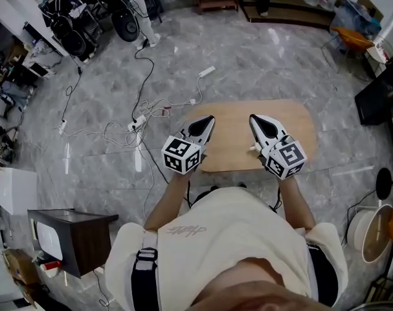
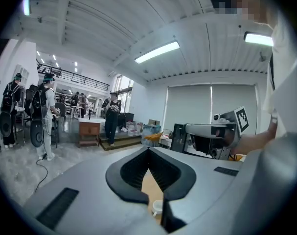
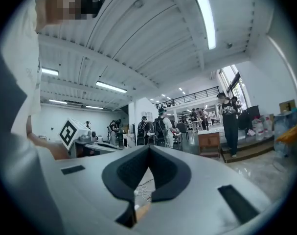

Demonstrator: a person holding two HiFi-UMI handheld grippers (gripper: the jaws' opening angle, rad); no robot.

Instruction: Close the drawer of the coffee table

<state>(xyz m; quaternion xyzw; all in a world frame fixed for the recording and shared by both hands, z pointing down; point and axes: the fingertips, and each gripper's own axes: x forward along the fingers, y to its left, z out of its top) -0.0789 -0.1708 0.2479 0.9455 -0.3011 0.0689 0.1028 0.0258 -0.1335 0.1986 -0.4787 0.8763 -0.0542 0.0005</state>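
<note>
the coffee table (image 1: 232, 141) lies below and just ahead of both grippers, its long axis running left to right across the person. the left gripper (image 1: 204, 127) and right gripper (image 1: 261, 126) hover over its near half, about equally close, jaws together and holding nothing. the drawer isn't visible from above, probably under the top's near edge.

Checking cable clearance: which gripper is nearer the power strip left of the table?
Left. The left gripper is over the table's left end, toward the power strip; the right gripper is over its middle.
</note>
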